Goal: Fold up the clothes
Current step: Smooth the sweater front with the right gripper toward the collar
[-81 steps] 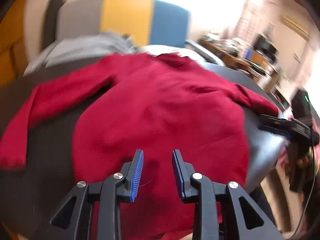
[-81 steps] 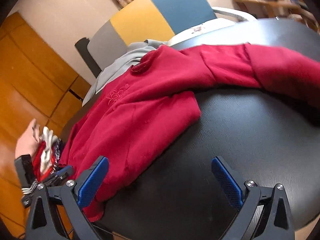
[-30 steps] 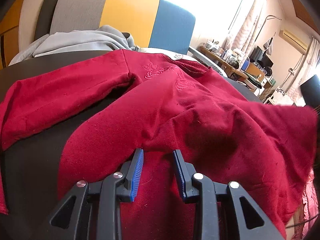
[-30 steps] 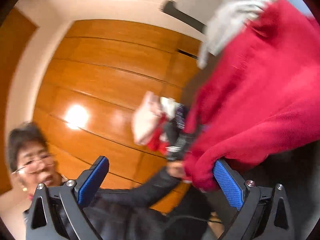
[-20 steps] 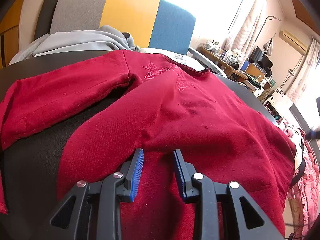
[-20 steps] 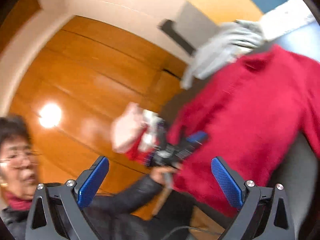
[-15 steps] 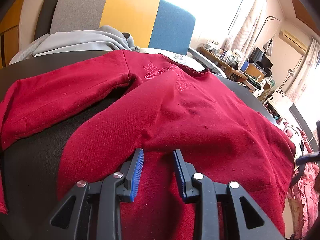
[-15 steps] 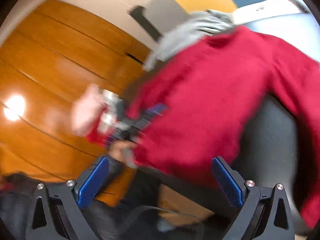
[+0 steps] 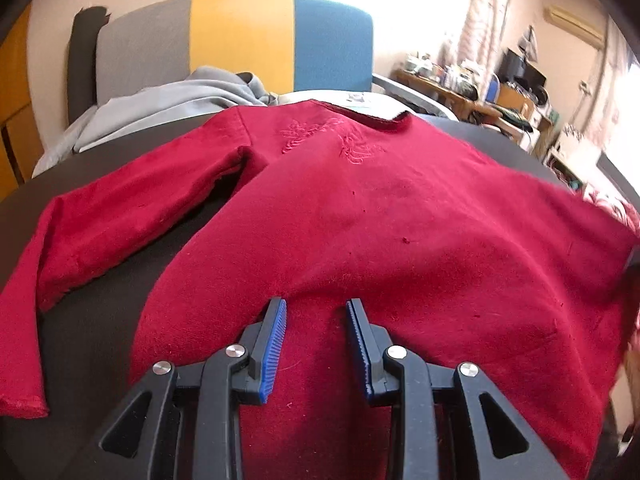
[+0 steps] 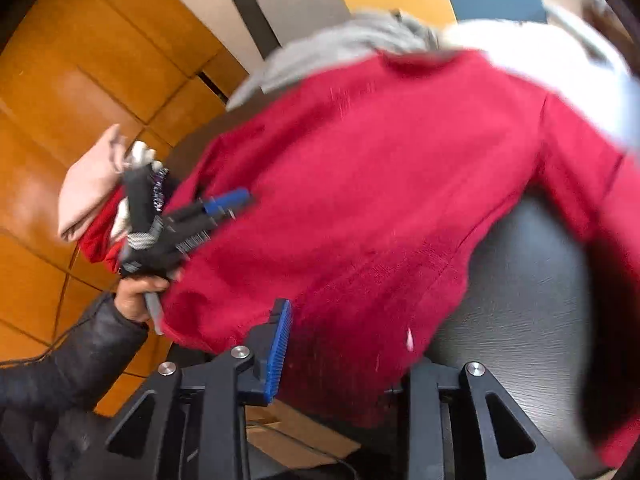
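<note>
Sweater (image 9: 400, 220) hem pinched by left hand-held gripper (image 9: 316, 340), right hand-held gripper (image 10: 340, 356) closing on hem.

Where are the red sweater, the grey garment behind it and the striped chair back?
red sweater (image 9: 380, 216): left wrist view, on the middle of its chest.
grey garment (image 9: 168, 110): left wrist view, on its crumpled body beyond the sweater's collar.
striped chair back (image 9: 240, 36): left wrist view, on the yellow middle stripe.

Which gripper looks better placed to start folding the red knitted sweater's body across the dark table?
Probably the right gripper: its jaws are closing over the red knitted sweater's free side edge. The left gripper pinches the hem mid-width, better suited to anchoring on the dark table.
</note>
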{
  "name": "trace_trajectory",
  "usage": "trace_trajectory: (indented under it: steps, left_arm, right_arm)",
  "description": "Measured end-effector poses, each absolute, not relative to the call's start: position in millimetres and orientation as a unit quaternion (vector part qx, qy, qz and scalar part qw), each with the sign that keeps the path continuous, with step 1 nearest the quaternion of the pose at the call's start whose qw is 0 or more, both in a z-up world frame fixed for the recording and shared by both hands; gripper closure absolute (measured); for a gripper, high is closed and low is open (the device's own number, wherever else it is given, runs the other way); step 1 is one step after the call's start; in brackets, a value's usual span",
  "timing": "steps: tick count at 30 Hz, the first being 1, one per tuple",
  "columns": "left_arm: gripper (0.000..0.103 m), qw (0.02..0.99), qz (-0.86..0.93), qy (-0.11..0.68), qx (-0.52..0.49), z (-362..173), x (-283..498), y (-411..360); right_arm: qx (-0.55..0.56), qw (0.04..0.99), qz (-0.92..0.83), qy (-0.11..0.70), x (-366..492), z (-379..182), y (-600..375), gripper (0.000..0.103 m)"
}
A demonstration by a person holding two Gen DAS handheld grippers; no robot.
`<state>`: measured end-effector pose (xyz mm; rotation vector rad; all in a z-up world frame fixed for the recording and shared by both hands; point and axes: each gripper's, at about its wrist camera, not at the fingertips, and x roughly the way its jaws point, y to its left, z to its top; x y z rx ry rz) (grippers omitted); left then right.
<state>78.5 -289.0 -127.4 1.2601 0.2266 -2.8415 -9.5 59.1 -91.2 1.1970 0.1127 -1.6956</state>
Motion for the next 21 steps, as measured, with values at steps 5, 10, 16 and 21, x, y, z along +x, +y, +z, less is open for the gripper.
trace_trajectory:
  steps: [5, 10, 16, 21]
  left_arm:
    - [0.072, 0.023, -0.905, 0.101, 0.413, -125, 95, -291]
    - [0.071, 0.026, -0.894, 0.120, 0.431, -119, 108, -288]
    - [0.071, 0.033, -0.897, 0.155, 0.412, -113, 133, -300]
    - [0.071, 0.025, -0.895, 0.139, 0.424, -116, 153, -303]
  right_arm:
    - [0.484, 0.456, -0.744, 0.069, -19, -55, 114, 0.069]
    - [0.510, 0.371, -0.771, 0.081, -35, -87, 138, 0.012]
    - [0.463, 0.448, -0.759, 0.095, -2, -95, 81, 0.002]
    - [0.445, 0.418, -0.753, 0.247, 8, -142, 11, 0.000]
